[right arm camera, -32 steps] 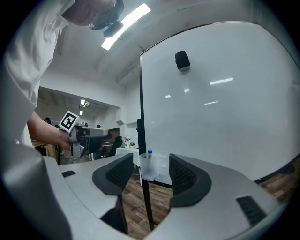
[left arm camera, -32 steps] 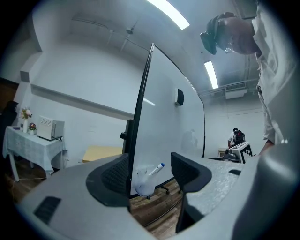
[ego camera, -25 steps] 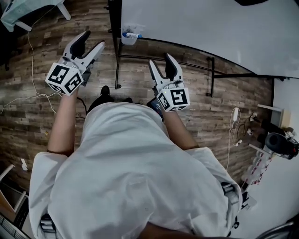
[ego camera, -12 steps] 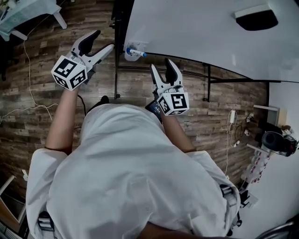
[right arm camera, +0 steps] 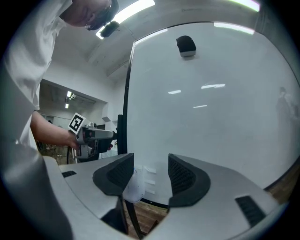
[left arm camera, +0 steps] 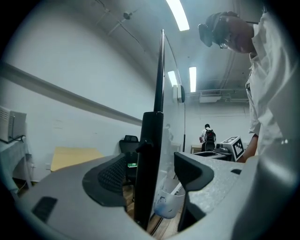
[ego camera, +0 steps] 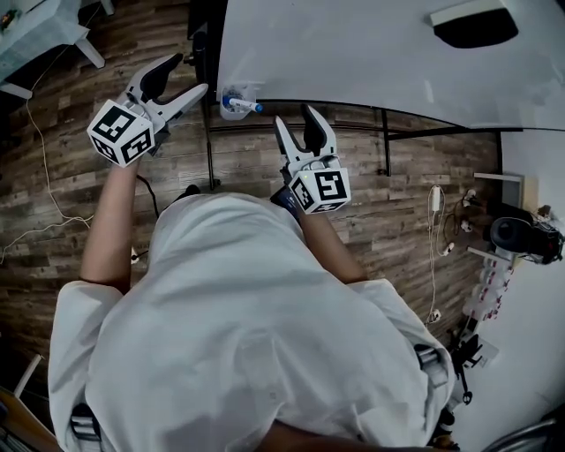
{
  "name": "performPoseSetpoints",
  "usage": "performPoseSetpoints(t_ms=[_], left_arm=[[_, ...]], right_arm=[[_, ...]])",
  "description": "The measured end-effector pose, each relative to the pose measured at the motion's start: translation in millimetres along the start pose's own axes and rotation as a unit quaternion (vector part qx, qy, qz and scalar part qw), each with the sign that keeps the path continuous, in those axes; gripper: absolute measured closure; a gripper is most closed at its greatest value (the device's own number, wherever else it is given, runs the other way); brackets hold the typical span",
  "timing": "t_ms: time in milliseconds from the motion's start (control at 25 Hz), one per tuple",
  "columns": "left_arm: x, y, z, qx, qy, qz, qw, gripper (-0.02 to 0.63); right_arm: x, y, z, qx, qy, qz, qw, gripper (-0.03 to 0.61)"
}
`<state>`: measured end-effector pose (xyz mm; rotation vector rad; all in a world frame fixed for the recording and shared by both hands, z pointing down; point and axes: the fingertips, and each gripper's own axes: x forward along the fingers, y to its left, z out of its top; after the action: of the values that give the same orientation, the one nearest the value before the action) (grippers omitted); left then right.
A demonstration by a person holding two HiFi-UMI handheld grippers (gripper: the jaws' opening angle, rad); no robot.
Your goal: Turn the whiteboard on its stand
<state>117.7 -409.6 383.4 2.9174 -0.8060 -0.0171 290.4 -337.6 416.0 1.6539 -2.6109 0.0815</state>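
Observation:
The whiteboard [ego camera: 371, 53] stands on a black stand [ego camera: 210, 132]; in the left gripper view I see it edge-on. A black eraser [right arm camera: 186, 45] sticks high on the whiteboard's face [right arm camera: 211, 93]. A small marker cup [ego camera: 232, 103] with a blue marker hangs at its lower left corner. My left gripper [ego camera: 183, 77] is at the board's left edge, jaws opening around the stand's upright post [left arm camera: 151, 150], pads not pressing on it. My right gripper [ego camera: 296, 116] is open below the board's bottom edge and faces the board, nothing between its fingers.
The floor is wood planks with a thin cable [ego camera: 44, 159] trailing at the left. A light table [ego camera: 35, 26] stands at the top left. Gear and a charger [ego camera: 435, 199] lie by the right wall near a black device [ego camera: 516, 234]. A person [left arm camera: 208, 136] stands far off.
My left gripper has moved in to the board's left edge and its jaws have widened around the post. My right gripper has risen closer to the board's bottom edge.

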Motion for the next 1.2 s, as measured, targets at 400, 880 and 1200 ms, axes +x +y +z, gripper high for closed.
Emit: performPoseSetpoints(t_ms=[400, 880, 1200], left_arm=[[23.2, 1.7, -7.8, 0.000, 0.003, -0.020, 0.9998, 0.307], [45.2, -1.1, -18.3, -0.025, 0.022, -0.048, 0.9983, 0.308], [51.6, -2.6, -19.0, -0.024, 0.025, -0.052, 0.9980, 0.350]], right_arm=[[-6.3, -16.5, -5.6, 0.005, 0.008, -0.033, 0.999, 0.363], [-5.6, -20.7, -7.3, 0.014, 0.009, -0.039, 0.999, 0.371], [-5.4, -23.1, -4.1, 0.021, 0.007, -0.044, 0.999, 0.377]])
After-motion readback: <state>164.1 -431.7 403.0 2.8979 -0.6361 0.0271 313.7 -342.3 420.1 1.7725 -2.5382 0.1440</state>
